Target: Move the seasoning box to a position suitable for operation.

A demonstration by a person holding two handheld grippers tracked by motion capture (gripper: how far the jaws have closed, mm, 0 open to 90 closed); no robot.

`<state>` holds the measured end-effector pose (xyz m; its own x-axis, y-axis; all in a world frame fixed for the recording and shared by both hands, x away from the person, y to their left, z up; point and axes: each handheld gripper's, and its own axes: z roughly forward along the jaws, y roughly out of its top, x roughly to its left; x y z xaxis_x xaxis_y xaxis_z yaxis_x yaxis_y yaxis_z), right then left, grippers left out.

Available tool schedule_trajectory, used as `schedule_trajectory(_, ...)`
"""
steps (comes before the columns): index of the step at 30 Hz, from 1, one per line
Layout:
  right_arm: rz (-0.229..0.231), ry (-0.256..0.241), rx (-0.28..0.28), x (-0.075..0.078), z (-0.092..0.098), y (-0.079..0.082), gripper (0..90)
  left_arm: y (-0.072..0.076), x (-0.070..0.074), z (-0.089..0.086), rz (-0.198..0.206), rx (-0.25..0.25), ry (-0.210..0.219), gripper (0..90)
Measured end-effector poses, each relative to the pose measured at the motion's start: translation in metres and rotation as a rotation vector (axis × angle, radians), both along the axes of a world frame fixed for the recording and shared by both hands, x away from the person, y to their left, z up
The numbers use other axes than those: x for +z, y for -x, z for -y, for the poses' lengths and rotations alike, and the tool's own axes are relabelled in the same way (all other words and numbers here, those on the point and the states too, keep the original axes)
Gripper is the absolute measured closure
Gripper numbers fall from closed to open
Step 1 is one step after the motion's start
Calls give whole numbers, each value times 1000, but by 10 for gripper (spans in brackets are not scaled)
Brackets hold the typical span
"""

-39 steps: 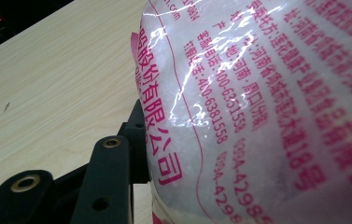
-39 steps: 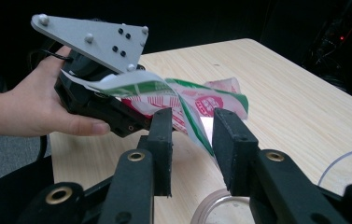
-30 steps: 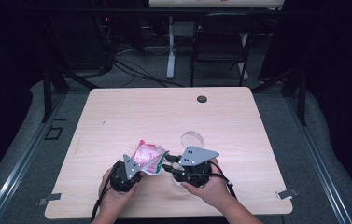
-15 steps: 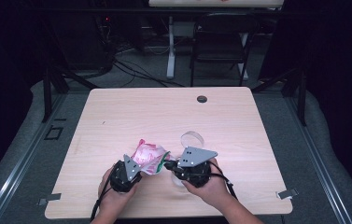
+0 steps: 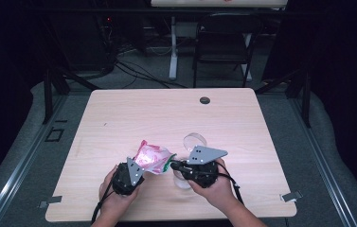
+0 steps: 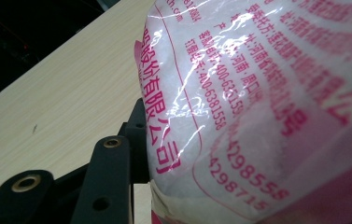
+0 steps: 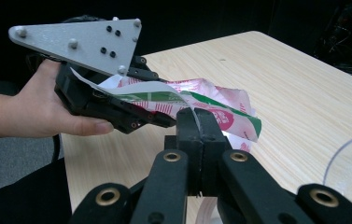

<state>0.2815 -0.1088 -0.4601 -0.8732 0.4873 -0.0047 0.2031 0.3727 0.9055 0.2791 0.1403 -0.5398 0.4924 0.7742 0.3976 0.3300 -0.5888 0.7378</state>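
A pink-and-white printed bag [image 5: 150, 158] of white granules is held up just above the table between both grippers. My left gripper [image 5: 140, 169] is shut on its lower end; the bag [image 6: 267, 107] presses against the one jaw I see in the left gripper view. My right gripper [image 5: 173, 166] points left and is shut on the bag's green-striped top edge [image 7: 201, 100]. In the right gripper view its jaws [image 7: 196, 122] pinch a thin white strip of that edge. The left gripper [image 7: 100, 97] and the hand holding it show behind the bag.
A clear plastic cup [image 5: 194, 141] stands just behind the right gripper, and its rim [image 7: 346, 148] curves in at the right. A dark round grommet [image 5: 205, 100] sits near the table's far edge. A chair [image 5: 223, 42] stands beyond the table.
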Motion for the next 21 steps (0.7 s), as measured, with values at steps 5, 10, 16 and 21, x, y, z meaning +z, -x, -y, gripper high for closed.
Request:
schedule_trajectory(5, -4, -6, -14, -2, 4, 0, 900, 2, 1, 3, 22, -4, -38, 587)
schedule_trajectory(10, -23, -15, -22, -6, 9, 0, 900, 4, 2, 5, 49, 1, -81, 589)
schedule_trajectory(16, -27, -19, -34, -9, 13, 0, 900, 5, 3, 8, 76, -1, -109, 590)
schedule_trajectory(21, -26, -6, -50, -13, 15, -2, 900, 4, 1, 9, 67, -6, -122, 593)
